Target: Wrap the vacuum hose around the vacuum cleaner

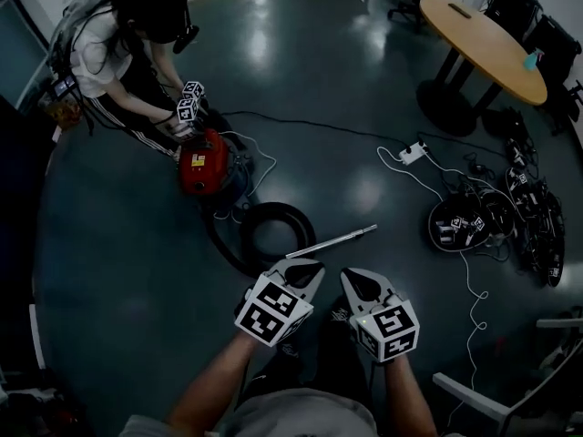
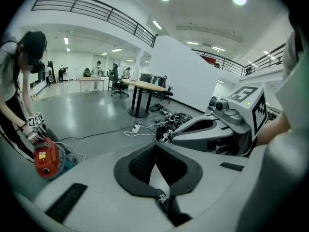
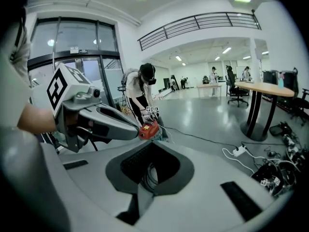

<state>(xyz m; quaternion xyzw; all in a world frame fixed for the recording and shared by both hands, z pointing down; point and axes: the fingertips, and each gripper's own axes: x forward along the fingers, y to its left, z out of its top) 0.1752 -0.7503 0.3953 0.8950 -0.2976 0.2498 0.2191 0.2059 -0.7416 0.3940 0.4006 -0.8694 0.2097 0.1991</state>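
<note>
Grey jaws on left gripper and right gripper touch, empty.

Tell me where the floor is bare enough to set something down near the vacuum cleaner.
Bare floor stretches between the red vacuum cleaner and the power strip, up towards the round table; one cord crosses it. Another open patch lies left of the coiled hose. Crowded: the cable pile at right, and around the vacuum, where a person crouches.
</note>
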